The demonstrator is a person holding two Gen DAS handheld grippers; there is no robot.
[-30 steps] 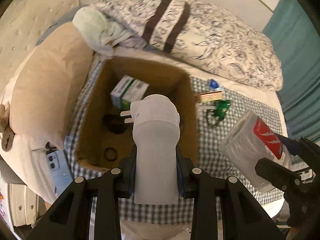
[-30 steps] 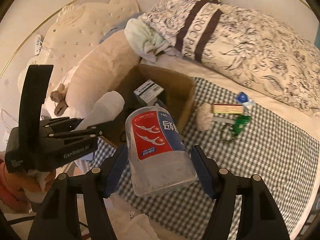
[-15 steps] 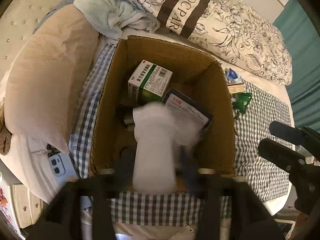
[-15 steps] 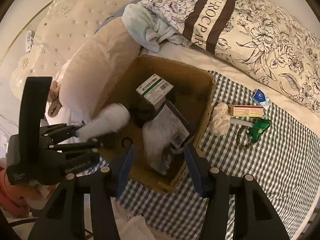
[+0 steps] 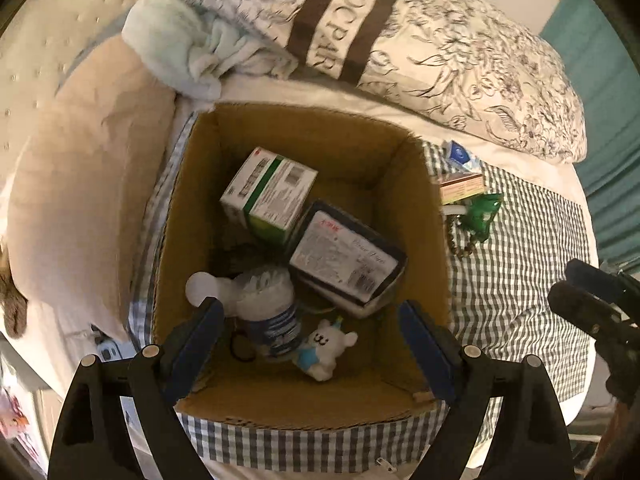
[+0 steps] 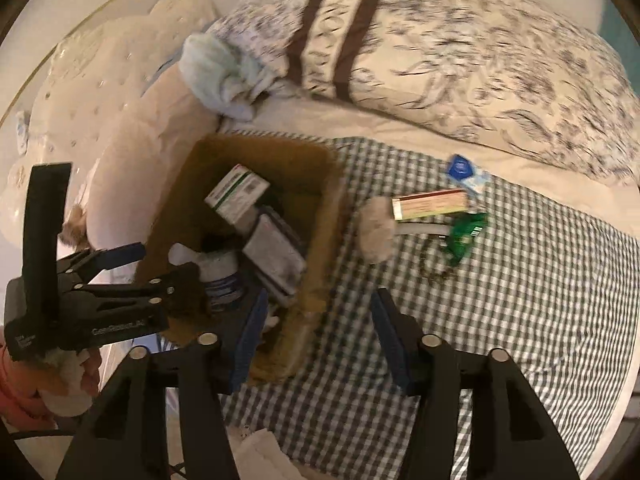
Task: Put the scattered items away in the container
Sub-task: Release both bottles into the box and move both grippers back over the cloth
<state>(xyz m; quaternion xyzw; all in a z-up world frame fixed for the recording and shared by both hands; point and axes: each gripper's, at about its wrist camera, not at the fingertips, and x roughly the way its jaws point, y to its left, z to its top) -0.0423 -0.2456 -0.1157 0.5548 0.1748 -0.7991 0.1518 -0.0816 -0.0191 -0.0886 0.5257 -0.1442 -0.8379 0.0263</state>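
Note:
An open cardboard box (image 5: 304, 412) stands on the bed. In it lie a green-and-white carton (image 5: 272, 192), a dark pack with a white label (image 5: 344, 264), a white plug-in device (image 5: 208, 288), a clear jar with a blue label (image 5: 272, 312) and a small white bear toy (image 5: 324, 348). My left gripper (image 5: 308, 312) hangs open and empty over the box. My right gripper (image 6: 320, 300) is above the box's right wall (image 6: 324, 240), its jaws opening with nothing between them. Right of the box lie a blue packet (image 6: 460, 168), a slim red-and-beige box (image 6: 432, 204), a green packet (image 6: 464, 232), a beige fluffy item (image 6: 376, 232) and a bead bracelet (image 6: 432, 268).
A checked cloth (image 6: 500, 320) covers the mattress. A large flowered pillow (image 5: 420, 48) and a pale blue towel (image 5: 188, 52) lie behind the box, and a beige cushion (image 5: 80, 184) presses against its left side. A phone (image 5: 108, 350) lies by the bed's edge. A teal curtain (image 5: 600, 100) hangs at right.
The left gripper let go of the white plug-in device and the right let go of the clear jar; both now lie in the box. The right gripper has shifted right toward the cloth.

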